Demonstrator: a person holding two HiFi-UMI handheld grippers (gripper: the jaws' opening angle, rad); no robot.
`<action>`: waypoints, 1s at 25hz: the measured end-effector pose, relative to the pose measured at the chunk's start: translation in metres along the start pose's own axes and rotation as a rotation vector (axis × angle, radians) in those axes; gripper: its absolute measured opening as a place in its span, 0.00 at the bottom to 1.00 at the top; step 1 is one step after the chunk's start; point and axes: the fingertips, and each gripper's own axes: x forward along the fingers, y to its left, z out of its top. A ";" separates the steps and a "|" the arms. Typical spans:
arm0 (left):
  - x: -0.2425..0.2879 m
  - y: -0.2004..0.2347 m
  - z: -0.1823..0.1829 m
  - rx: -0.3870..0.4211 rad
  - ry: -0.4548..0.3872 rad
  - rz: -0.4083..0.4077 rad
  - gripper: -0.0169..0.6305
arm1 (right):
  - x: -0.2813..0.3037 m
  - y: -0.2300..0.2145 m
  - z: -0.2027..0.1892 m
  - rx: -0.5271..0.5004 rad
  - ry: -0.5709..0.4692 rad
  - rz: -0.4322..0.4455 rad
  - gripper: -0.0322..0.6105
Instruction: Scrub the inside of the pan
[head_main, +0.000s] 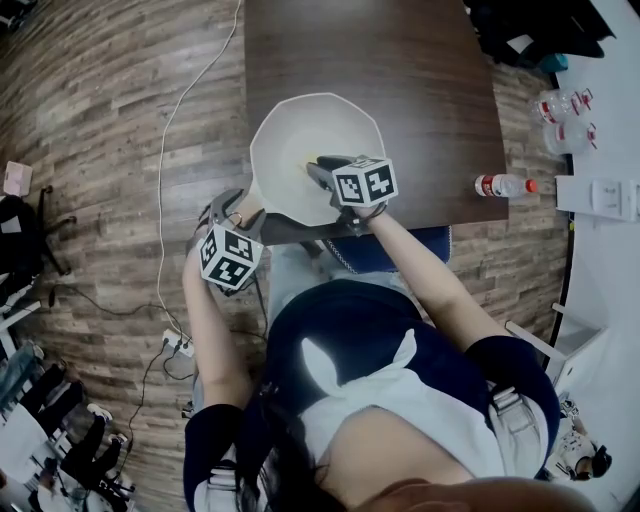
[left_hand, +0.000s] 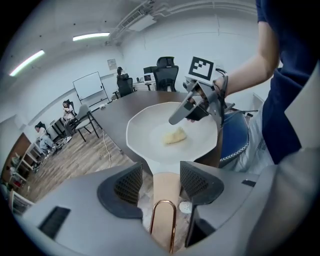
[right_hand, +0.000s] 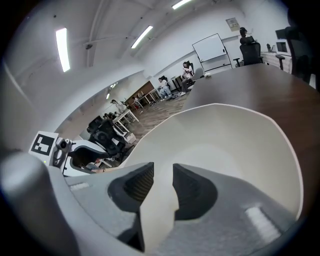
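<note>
Head view: pan (head_main: 275, 130) stood on table (head_main: 400, 60); left claw (head_main: 234, 207) at its near edge, right claw (head_main: 318, 171) above its inside.
Left gripper view: left claw gripped handle (left_hand: 165, 192); sponge (left_hand: 175, 135) lay loose in pan, just below right claw, long axis roughly crosswise to handle.
Right gripper view: right claw parted, empty, nearer the sponge.
</note>
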 end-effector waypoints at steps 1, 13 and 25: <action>-0.003 0.001 0.007 -0.010 -0.021 0.005 0.39 | -0.002 0.005 -0.001 -0.008 -0.017 0.010 0.22; -0.016 0.018 0.075 -0.042 -0.278 0.268 0.04 | -0.036 0.032 0.000 -0.242 -0.195 -0.078 0.08; -0.016 -0.041 0.126 -0.196 -0.439 0.073 0.03 | -0.092 0.063 0.011 -0.261 -0.426 -0.076 0.05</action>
